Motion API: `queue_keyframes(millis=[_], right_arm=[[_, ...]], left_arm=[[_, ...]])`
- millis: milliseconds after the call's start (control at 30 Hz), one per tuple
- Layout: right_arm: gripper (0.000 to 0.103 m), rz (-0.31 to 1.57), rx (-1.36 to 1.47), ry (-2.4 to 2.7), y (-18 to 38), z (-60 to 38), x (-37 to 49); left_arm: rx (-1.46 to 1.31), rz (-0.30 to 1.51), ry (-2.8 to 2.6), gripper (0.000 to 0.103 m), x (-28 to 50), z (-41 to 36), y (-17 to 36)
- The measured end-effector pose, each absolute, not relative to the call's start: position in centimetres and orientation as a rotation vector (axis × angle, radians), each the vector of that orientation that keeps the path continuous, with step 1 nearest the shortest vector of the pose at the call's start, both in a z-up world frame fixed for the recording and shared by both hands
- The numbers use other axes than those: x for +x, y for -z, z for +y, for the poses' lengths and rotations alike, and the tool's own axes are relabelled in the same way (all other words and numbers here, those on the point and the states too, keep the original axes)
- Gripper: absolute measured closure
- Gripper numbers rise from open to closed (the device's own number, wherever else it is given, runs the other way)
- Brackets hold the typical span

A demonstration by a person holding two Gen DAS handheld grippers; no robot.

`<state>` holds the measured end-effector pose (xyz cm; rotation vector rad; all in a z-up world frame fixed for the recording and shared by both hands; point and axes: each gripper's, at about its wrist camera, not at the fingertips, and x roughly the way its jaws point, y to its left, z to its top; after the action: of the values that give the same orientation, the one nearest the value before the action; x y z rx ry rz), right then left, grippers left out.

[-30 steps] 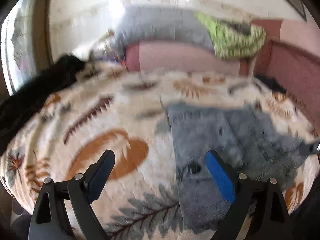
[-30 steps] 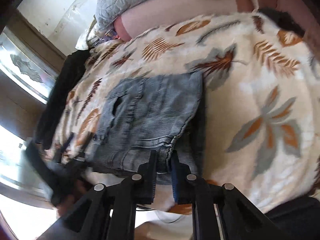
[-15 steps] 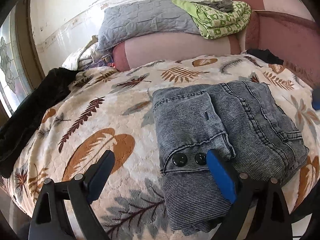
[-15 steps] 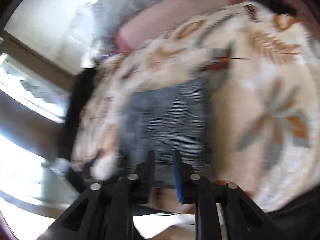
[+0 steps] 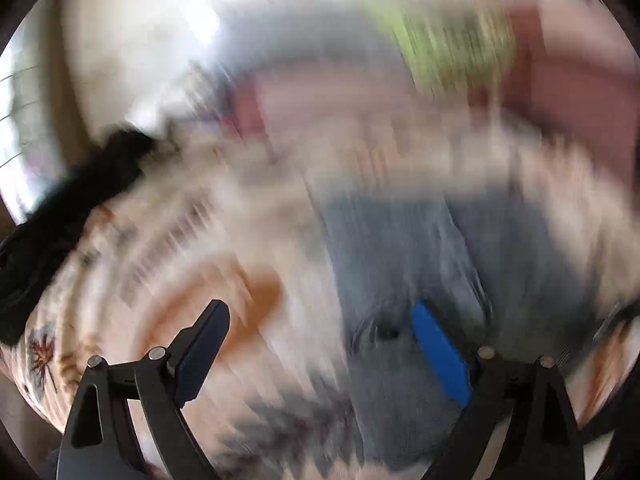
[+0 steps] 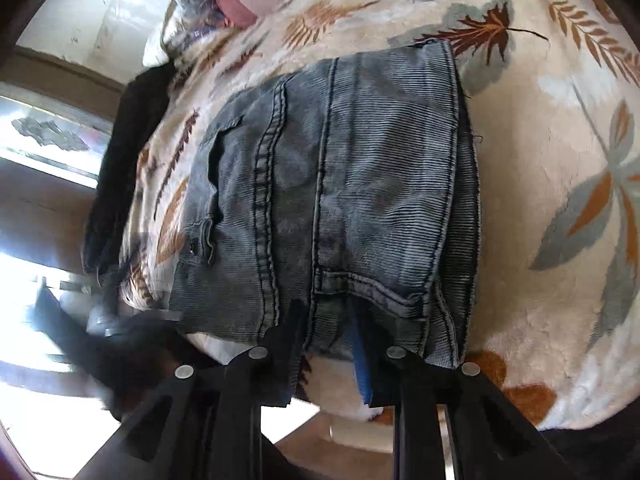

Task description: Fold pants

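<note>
The folded grey-blue denim pants (image 6: 360, 168) lie on a leaf-patterned blanket (image 6: 560, 140). My right gripper (image 6: 326, 344) is at their near edge. Its jaws stand narrowly parted, and a fold of the denim edge fills the gap between the black finger (image 6: 294, 336) and the blue pad (image 6: 360, 356). The left wrist view is heavily blurred. There my left gripper (image 5: 320, 320) is wide open above the bed with nothing between its fingers, its blue pad (image 5: 436, 352) over the left part of the pants (image 5: 420, 248).
A black garment (image 6: 120, 168) lies along the bed's left edge by a window. Grey and pink pillows (image 5: 340, 92) and a green cloth (image 5: 448, 40) sit at the head. My left gripper shows as a dark blur (image 6: 80, 332) off the bed's near left corner.
My right gripper went from shut to narrowly parted and moved forward, so the pants' near edge now sits between its fingers. The left gripper stays wide open; its view has blurred.
</note>
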<state>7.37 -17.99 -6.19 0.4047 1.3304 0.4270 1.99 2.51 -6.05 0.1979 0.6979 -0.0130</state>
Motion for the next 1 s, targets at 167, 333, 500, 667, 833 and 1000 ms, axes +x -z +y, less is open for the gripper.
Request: queue_keyframes(millis=[167, 333, 500, 667, 833, 1000], right_arm=[[0.059, 1.128, 0.428, -0.47, -1.0, -18.1, 10.0], [0.035, 1.124, 0.418, -0.467, 1.3, -17.1, 15.8], [0.051, 1.243, 0.431, -0.29, 7.0, -20.3, 16.4], [0.045, 1.198, 0.248, -0.302, 0.1, -17.0, 17.5], [0.012, 1.26, -0.077, -0.396, -2.9, -7.6, 22.4], [0.012, 1.477, -0.266, -0.38, 2.0, -0.1, 27.2]], left_arm=[[0.262, 0.628, -0.005, 0.01, 1.1, 1.6, 5.7], [0.257, 0.629, 0.003, 0.01, 1.1, 1.6, 5.6], [0.155, 0.597, 0.091, 0.01, 0.3, 2.6, 3.7], [-0.185, 0.553, 0.141, 0.01, 0.4, 7.0, 1.5], [-0.48, 0.783, 0.242, 0.01, 3.2, 9.2, 4.4], [-0.606, 0.859, 0.289, 0.01, 4.5, 9.3, 5.6]])
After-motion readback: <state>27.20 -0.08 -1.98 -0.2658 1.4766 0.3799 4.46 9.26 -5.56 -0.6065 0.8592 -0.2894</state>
